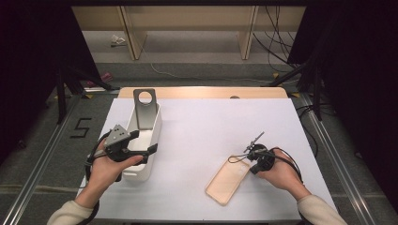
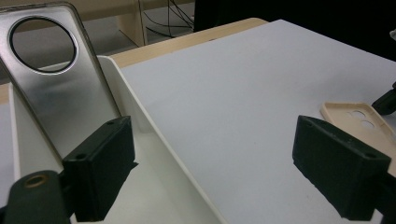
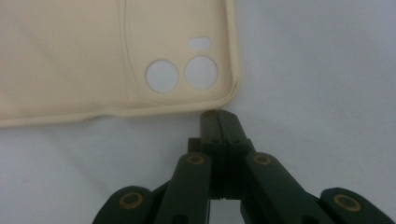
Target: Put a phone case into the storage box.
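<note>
Right gripper [image 3: 219, 115]: fingers pressed together with nothing between them, tips resting just at the edge of the phone case [image 3: 112, 60] — beside the corner with the camera cutouts; whether they touch the rim I cannot tell.
Phone case: cream-coloured, lying flat and hollow side up on the white table [image 1: 206, 136], toward the right of the near edge; in the high view it sits just left of the right hand [image 1: 281, 174].
Left gripper [image 1: 143, 142]: fingers [image 2: 100, 172] wide apart, holding nothing — one hangs inside the white bin [image 2: 154, 140], the other over the bare table outside its wall.
White bin: long, open-topped, at the table's left side; a silver phone case [image 2: 60, 88] with a large round hole leans upright against its far end.
Left hand [image 1: 110, 171]: beside the bin's near end.
</note>
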Demonstrator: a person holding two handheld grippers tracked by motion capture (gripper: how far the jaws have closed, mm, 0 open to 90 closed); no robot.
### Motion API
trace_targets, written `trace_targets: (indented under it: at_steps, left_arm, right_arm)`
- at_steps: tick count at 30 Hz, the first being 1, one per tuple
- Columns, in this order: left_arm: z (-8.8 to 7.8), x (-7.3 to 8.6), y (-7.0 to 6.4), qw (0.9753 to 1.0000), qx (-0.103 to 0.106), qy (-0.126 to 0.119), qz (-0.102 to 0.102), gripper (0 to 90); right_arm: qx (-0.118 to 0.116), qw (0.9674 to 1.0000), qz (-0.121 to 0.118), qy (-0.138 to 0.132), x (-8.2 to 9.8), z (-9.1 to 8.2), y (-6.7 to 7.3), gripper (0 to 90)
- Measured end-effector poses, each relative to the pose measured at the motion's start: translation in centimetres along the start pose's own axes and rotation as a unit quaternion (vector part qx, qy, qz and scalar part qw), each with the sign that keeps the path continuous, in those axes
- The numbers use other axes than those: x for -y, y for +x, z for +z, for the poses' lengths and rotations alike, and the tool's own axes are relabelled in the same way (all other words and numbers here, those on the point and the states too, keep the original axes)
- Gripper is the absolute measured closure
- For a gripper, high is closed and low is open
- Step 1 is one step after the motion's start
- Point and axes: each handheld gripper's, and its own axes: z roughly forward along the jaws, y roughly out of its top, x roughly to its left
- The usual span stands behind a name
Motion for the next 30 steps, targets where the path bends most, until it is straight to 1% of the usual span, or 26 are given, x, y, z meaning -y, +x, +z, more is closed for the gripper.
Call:
trace_targets:
  at_steps: [1, 7, 8, 9, 10, 14, 15, 24, 30]
  left_arm:
    - [0.0, 0.0, 0.0, 1.0000, 0.000, 0.000, 0.000, 12.8]
    - [0.0, 0.0, -0.1, 1.0000, 0.000, 0.001, 0.002, 12.9]
    - [0.0, -0.1, -0.1, 1.0000, 0.001, 0.000, 0.002, 12.9]
    - [0.0, -0.1, -0.1, 1.0000, 0.001, 0.000, 0.002, 13.0]
    - [0.0, -0.1, -0.1, 1.0000, 0.001, 0.001, 0.002, 12.9]
    - [0.0, -0.1, -0.1, 1.0000, 0.002, 0.001, 0.002, 13.0]
    - [0.1, 0.0, -0.1, 1.0000, 0.002, 0.001, 0.002, 13.0]
    - [0.1, 0.0, -0.2, 1.0000, 0.002, 0.002, 0.003, 13.2]
    - [0.1, 0.0, -0.2, 1.0000, 0.002, 0.002, 0.002, 13.3]
  right_arm:
    - [0.002, 1.0000, -0.003, 0.001, -0.1, 0.0, 0.0, 90.0]
    - [0.007, 1.0000, -0.002, -0.002, -0.9, 0.2, 0.0, 90.0]
    - [0.010, 0.9999, -0.005, -0.001, -1.4, 0.3, 0.0, 90.0]
    - [0.010, 0.9999, -0.005, -0.001, -1.4, 0.3, 0.0, 90.0]
    - [0.014, 0.9999, -0.006, -0.003, -1.9, 0.3, 0.0, 90.0]
    - [0.016, 0.9998, -0.008, -0.002, -2.5, 0.3, 0.1, 90.0]
    - [0.018, 0.9998, -0.008, -0.002, -3.0, 0.4, 0.1, 90.0]
    - [0.024, 0.9997, -0.010, 0.001, -4.0, 0.7, 0.3, 90.0]
    - [0.025, 0.9996, -0.012, 0.001, -4.5, 0.8, 0.5, 90.0]
